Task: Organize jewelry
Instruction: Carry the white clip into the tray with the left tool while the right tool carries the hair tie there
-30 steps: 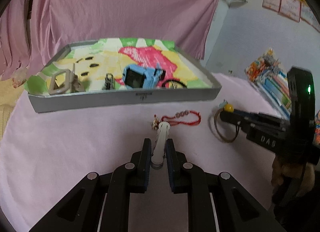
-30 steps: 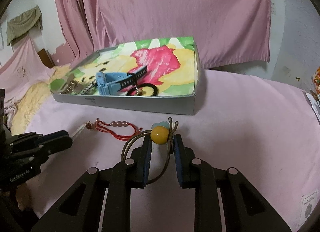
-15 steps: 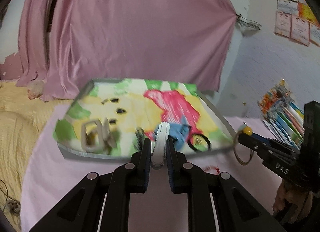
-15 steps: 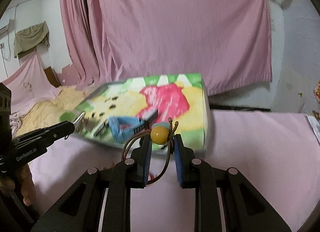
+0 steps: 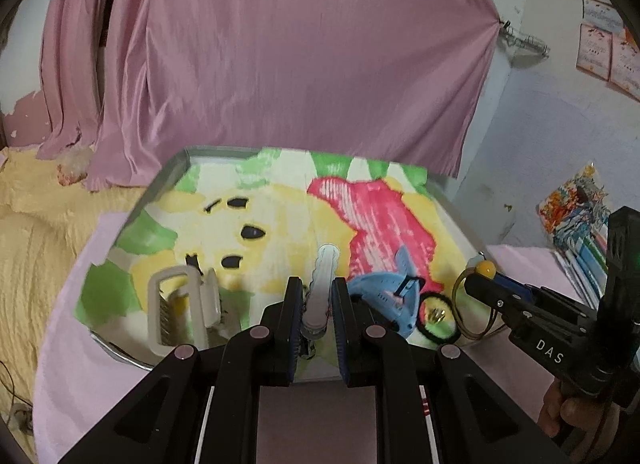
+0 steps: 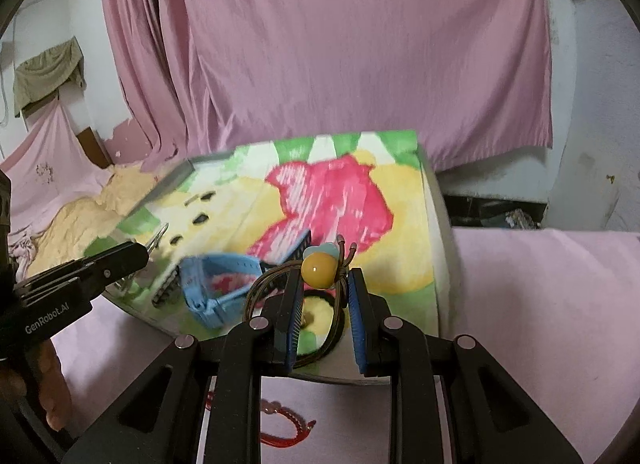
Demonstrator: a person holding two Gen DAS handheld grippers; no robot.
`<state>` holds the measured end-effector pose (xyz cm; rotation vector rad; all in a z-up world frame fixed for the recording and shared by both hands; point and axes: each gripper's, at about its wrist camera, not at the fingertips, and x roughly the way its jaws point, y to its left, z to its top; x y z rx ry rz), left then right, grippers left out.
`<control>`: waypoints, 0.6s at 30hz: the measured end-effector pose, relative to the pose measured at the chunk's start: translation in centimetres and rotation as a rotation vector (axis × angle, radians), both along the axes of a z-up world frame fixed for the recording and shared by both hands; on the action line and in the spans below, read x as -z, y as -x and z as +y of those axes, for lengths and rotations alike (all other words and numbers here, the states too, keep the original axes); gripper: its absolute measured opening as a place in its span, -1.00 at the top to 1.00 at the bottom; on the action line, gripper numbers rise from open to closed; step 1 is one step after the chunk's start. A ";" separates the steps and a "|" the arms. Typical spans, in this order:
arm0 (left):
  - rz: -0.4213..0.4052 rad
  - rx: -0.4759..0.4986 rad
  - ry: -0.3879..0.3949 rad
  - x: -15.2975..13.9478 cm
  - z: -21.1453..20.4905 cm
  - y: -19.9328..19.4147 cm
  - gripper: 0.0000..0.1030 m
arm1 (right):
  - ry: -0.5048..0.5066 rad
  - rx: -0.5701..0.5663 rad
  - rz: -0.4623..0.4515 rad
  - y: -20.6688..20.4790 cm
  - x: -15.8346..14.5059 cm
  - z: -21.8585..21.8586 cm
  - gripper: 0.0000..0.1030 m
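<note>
My left gripper [image 5: 316,284] is shut on a long white hair clip [image 5: 326,264] above the near end of the grey tray [image 5: 188,151], which has a colourful lining. My right gripper [image 6: 320,276] is shut on a brown hair tie with a yellow bead [image 6: 319,270], also over the tray's [image 6: 440,223] near edge. Inside the tray lie a beige claw clip [image 5: 180,304], a blue watch [image 5: 384,292] and a black hair tie [image 5: 436,322]. A red bracelet [image 6: 288,424] lies on the pink cloth under the right gripper.
A pink cloth [image 6: 540,304] covers the table and a pink curtain [image 5: 280,63] hangs behind the tray. Colourful books [image 5: 576,215] are stacked at the right. A yellow blanket [image 5: 40,244] lies at the left. A hand [image 5: 568,416] holds each gripper.
Both grippers rose from the cloth and moved forward over the tray with their items still held. The red bracelet stayed behind on the cloth.
</note>
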<state>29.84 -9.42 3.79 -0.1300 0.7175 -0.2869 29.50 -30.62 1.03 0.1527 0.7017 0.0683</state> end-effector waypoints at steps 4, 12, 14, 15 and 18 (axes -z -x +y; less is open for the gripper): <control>0.033 0.003 -0.005 1.1 -0.1 -0.4 0.73 | -0.003 -0.007 0.031 -0.6 0.9 0.1 0.62; 0.080 0.000 -0.033 2.1 -0.3 -0.9 0.72 | -0.004 -0.017 0.060 -1.1 1.4 0.2 0.61; 0.069 0.006 -0.027 2.0 -0.3 -0.9 0.72 | -0.001 -0.024 0.060 -1.1 1.4 0.4 0.57; 0.062 0.005 -0.024 2.0 -0.3 -0.7 0.72 | -0.001 -0.029 0.060 -1.1 1.5 0.4 0.54; 0.045 0.003 -0.031 1.8 -0.4 -0.5 0.72 | 0.002 -0.033 0.052 -0.9 1.3 0.5 0.32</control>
